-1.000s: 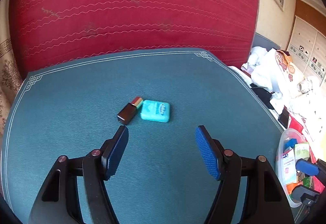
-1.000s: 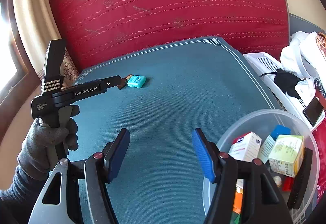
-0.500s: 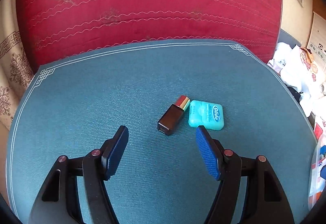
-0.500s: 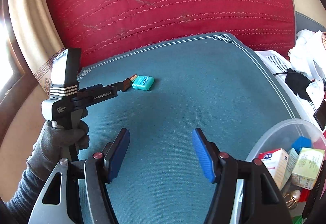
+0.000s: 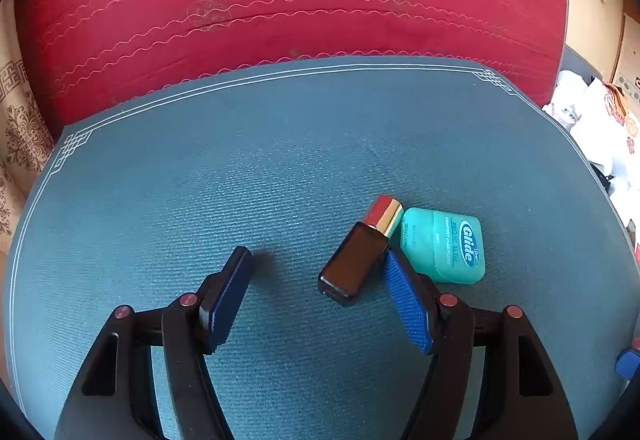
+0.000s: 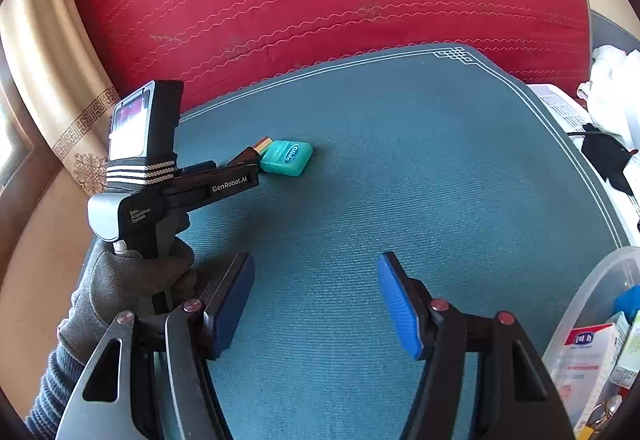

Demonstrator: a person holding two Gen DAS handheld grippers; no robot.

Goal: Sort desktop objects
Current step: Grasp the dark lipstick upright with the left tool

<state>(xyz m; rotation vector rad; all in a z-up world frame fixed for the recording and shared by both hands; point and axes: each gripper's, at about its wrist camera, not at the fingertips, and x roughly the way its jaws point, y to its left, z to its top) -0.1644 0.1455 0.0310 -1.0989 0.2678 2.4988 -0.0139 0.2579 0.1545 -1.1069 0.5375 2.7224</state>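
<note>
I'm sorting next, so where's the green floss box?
In the left wrist view, the green plastic floss box lies right of centre on the blue mat, touching the black lipstick tube.

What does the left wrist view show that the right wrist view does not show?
Only the left wrist view shows the left gripper open, the lipstick between its fingers, beside the right one. Only the right wrist view shows the gloved hand, the clear bin with boxes, and the open right gripper. Both show the floss case, the lipstick and the teal mat.
</note>
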